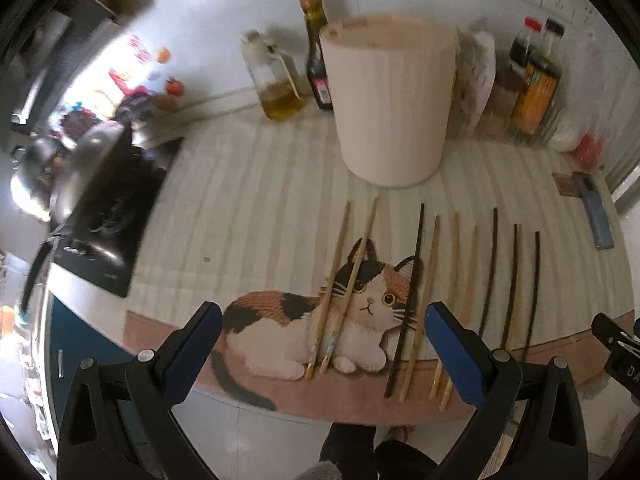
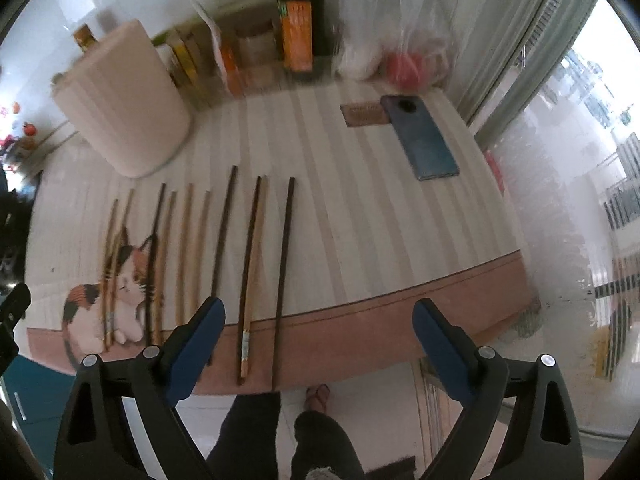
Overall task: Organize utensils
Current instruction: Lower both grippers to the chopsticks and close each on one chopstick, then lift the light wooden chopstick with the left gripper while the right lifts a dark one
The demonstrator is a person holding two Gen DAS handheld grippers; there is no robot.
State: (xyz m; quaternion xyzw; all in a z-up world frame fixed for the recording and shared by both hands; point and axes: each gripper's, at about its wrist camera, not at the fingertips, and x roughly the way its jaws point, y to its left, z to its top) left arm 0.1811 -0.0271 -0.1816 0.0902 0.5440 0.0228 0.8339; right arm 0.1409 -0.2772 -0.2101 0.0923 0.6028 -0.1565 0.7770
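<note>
Several chopsticks lie side by side on a striped cat-print mat (image 1: pixel 248 208): light bamboo ones (image 1: pixel 340 280) at the left and middle, dark ones (image 1: pixel 490 272) towards the right. In the right wrist view the dark chopsticks (image 2: pixel 286 272) and a bamboo one (image 2: pixel 256 264) lie ahead of the jaws. A tall cream cylindrical holder (image 1: pixel 390 100) stands behind them; it also shows in the right wrist view (image 2: pixel 124 108). My left gripper (image 1: pixel 324 344) is open and empty above the near ends of the chopsticks. My right gripper (image 2: pixel 320 340) is open and empty at the table's front edge.
Oil and sauce bottles (image 1: pixel 276 80) and packets (image 2: pixel 296 28) line the back wall. A phone (image 2: pixel 424 140) and a small card (image 2: pixel 364 114) lie at the right. A black cooktop with a pan (image 1: pixel 104 208) is at the left. A plastic bag (image 2: pixel 404 52) sits at the back right.
</note>
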